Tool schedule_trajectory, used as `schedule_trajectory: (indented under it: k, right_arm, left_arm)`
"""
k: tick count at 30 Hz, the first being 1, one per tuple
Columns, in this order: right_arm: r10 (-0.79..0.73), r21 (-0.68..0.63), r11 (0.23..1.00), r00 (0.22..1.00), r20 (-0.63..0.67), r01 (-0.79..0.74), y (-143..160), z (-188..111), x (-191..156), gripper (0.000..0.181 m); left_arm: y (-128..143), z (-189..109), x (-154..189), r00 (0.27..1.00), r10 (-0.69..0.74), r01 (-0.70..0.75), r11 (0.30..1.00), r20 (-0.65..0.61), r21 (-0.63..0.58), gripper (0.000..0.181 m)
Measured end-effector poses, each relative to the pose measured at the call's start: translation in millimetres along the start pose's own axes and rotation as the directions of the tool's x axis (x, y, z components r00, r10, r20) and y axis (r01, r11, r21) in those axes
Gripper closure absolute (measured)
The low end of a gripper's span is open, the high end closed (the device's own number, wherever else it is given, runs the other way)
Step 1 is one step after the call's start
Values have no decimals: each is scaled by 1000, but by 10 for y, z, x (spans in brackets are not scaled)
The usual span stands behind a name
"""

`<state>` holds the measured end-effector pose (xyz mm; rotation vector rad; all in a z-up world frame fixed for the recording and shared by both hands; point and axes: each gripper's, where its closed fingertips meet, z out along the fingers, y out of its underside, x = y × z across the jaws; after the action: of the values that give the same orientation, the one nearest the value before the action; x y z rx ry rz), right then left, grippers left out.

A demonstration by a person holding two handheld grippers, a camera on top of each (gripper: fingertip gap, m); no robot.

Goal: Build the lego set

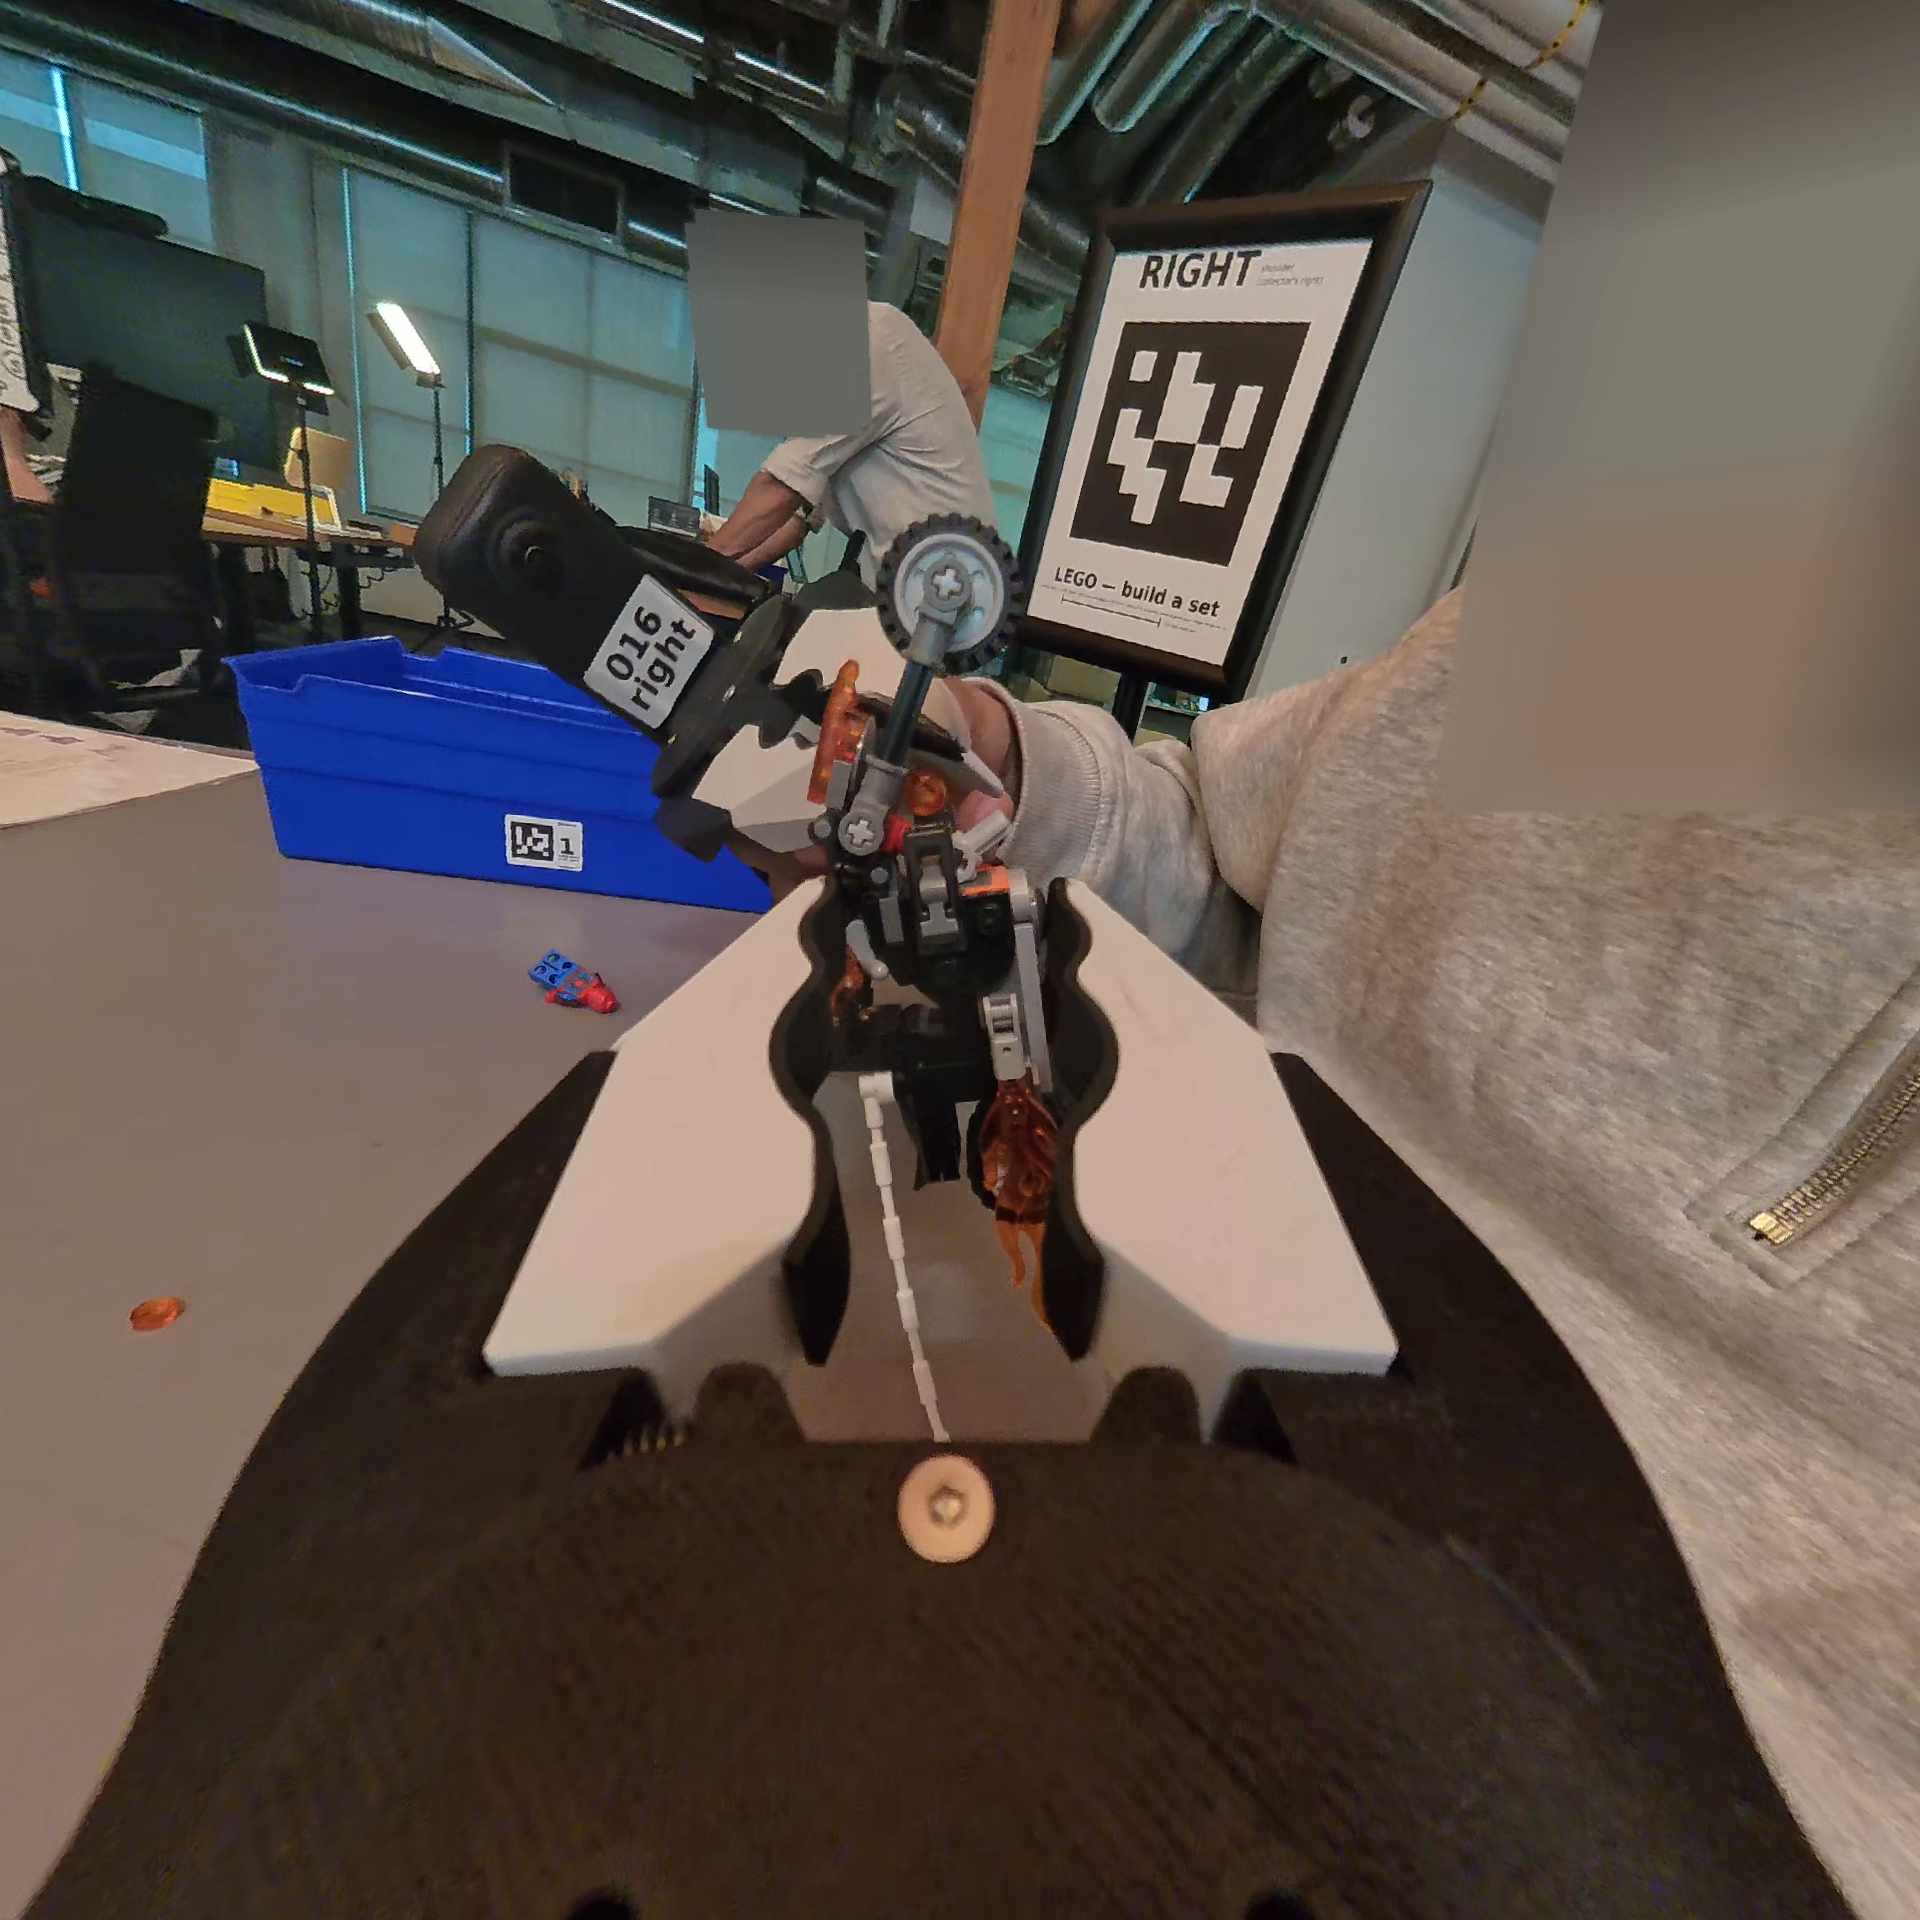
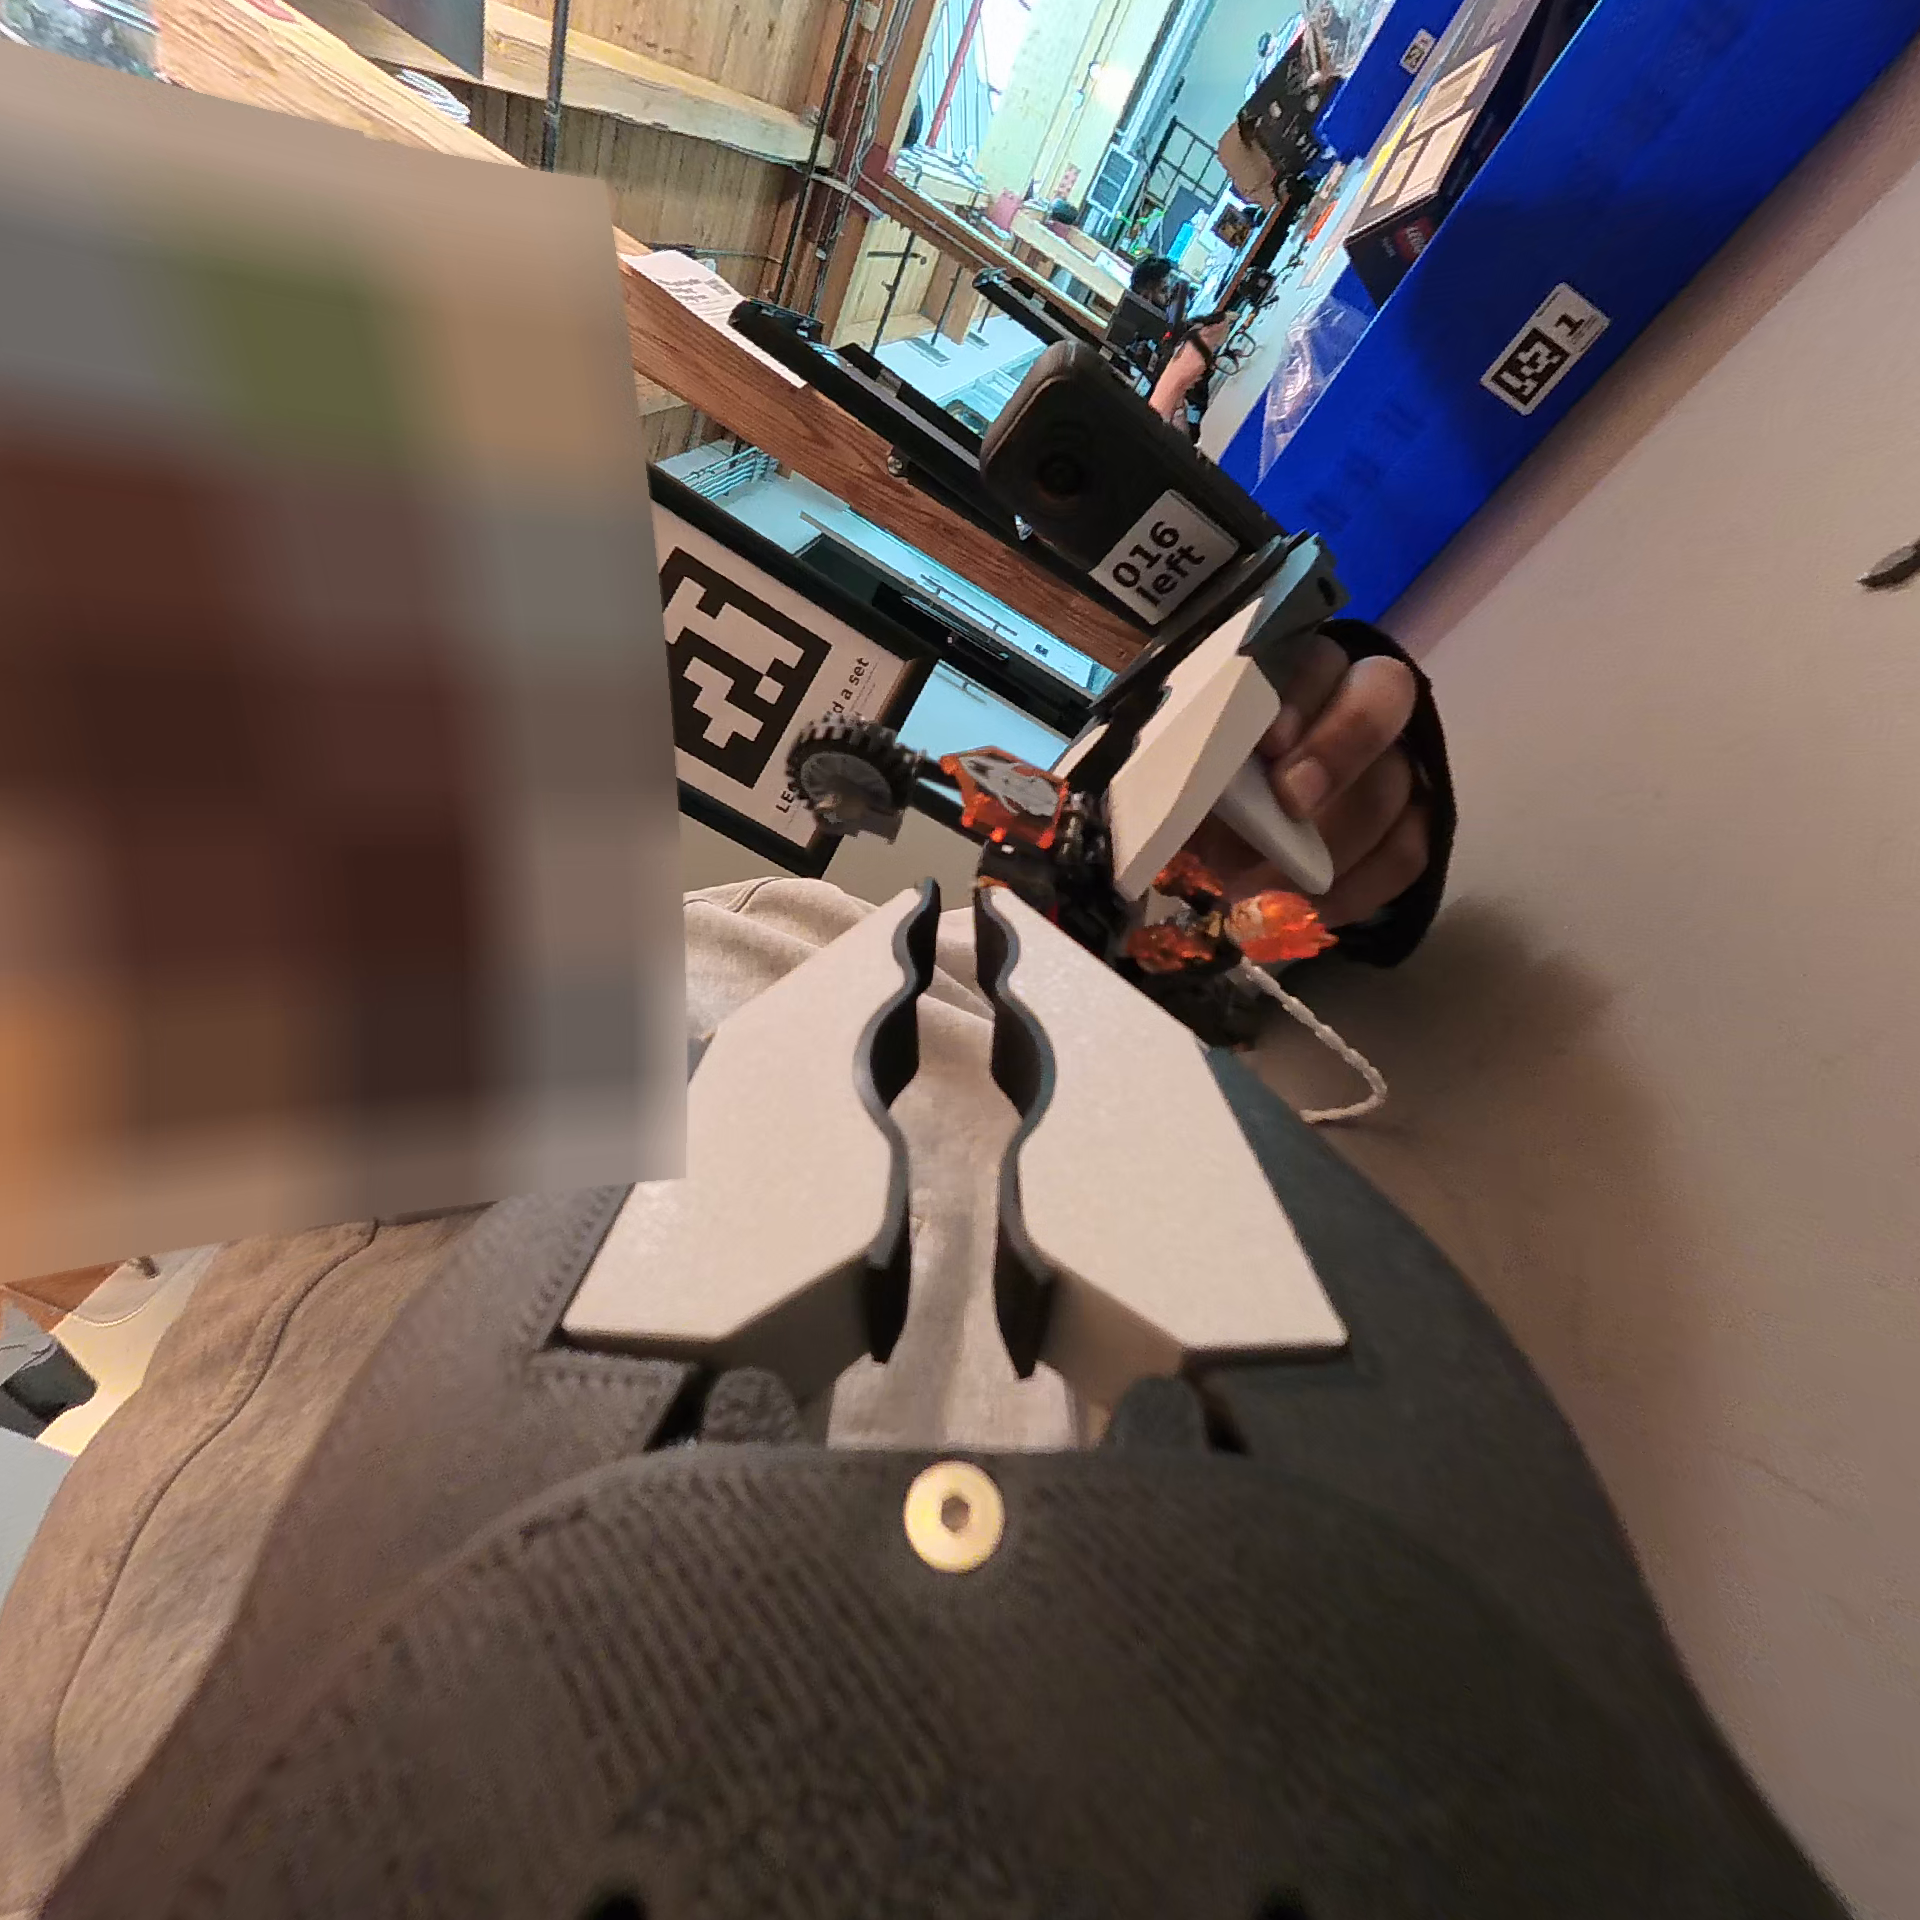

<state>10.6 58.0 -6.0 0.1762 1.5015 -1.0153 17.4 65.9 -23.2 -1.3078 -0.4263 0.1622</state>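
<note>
The half-built lego model (image 1: pixel 925 935), a black and orange frame with a wheel (image 1: pixel 945 592) on top, was clamped between the left gripper (image 1: pixel 940 914) fingers, clear of the table (image 1: pixel 312 1039). The right gripper (image 2: pixel 956 904), just beside its upper end, stood slightly parted, holding nothing evident. The left clamp should probably hold firm while the right works gently, lest pieces pop off.

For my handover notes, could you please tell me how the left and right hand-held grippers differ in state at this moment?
The left hand-held gripper is shut on the black, grey and orange lego motorbike model; the right hand-held gripper holds nothing. The left one's fingers are spread by the model's body; the right one's stand nearly together, a narrow gap between them. Both have white fingers with wavy black inner pads.
</note>
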Motion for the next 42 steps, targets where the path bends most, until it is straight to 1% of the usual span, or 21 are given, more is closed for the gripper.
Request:
schedule_trajectory:
  k: [7,17,19,21,23,24,26,28,30,33,35,37,38,39,42]
  right_arm:
    - [-41,9,999,997,-65,42,-12,-31,56,177]
    - [-100,48,993,988,-121,106,-62,-110,58,176]
    - [-121,57,990,980,-157,132,-77,-160,91,175]
    - [-155,56,984,963,-222,171,-78,-239,157,175]
    - [-205,35,973,924,-323,228,-50,-345,267,174]
    - [-239,11,965,892,-383,263,-20,-402,336,175]
    - [-323,-65,939,801,-504,338,67,-501,487,175]
    - [-418,-171,901,694,-586,399,204,-544,630,174]
    - [-496,-267,863,616,-612,429,372,-494,747,174]
    - [-576,-383,816,553,-602,433,621,-347,900,172]
    - [-627,-469,778,477,-616,417,682,-355,1020,171]
    - [-664,-531,746,396,-634,402,637,-436,1112,170]
    - [-669,-537,742,382,-638,402,600,-451,1127,170]
    - [-666,-529,744,387,-638,409,568,-433,1123,170]
    - [-660,-496,750,439,-610,438,559,-258,1107,169]
  left_arm:
    - [31,3,-50,999,1,-1,1000,32,-18,146]
    - [17,-15,-77,999,12,-11,1000,53,-12,146]
    - [-11,-50,-114,997,16,-17,1000,77,2,146]
    - [-63,-114,-193,991,23,-27,999,129,27,146]
    - [-136,-208,-285,980,30,-43,997,195,63,145]
    - [-179,-266,-334,972,35,-56,995,232,84,146]
    - [-261,-379,-403,957,37,-75,990,287,124,145]
    - [-319,-470,-460,944,28,-84,984,328,157,146]
    - [-348,-525,-506,933,18,-86,981,359,176,146]
    - [-361,-562,-542,918,28,-105,979,395,175,146]
    - [-375,-600,-570,901,43,-128,977,432,170,146]
    - [-397,-646,-595,885,49,-145,974,463,174,146]
    - [-404,-666,-609,880,46,-147,973,473,179,146]
    - [-410,-686,-620,876,40,-145,972,480,185,146]
    - [-435,-736,-643,867,29,-148,968,498,201,146]
